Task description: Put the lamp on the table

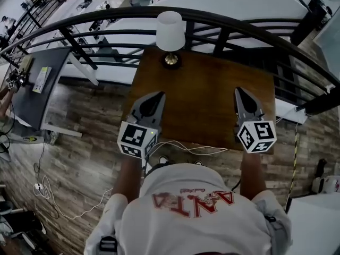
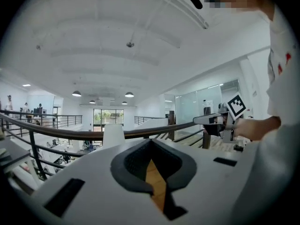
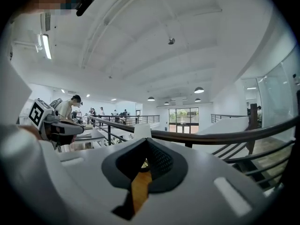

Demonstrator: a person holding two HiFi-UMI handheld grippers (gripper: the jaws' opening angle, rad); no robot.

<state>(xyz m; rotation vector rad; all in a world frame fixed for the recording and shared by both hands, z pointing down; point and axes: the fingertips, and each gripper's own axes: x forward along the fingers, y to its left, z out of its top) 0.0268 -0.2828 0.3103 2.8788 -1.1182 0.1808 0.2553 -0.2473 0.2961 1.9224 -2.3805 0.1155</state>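
Note:
The lamp [image 1: 170, 33], with a white shade and a brass base, stands upright at the far edge of the brown wooden table [image 1: 207, 105], close to the railing. My left gripper [image 1: 159, 95] hovers over the table's near left part, jaws together and holding nothing. My right gripper [image 1: 238, 91] hovers over the near right part, also shut and empty. Both point toward the lamp from well short of it. In the left gripper view the lamp shade [image 2: 113, 136] shows just beyond the closed jaws. The right gripper view shows the lamp shade [image 3: 142, 131] straight ahead.
A black railing with a dark handrail [image 1: 239, 28] curves right behind the table, with a drop to a lower floor beyond. A grey desk [image 1: 37, 84] stands at the left. White cables [image 1: 186, 149] lie on the wood floor by the table's near edge.

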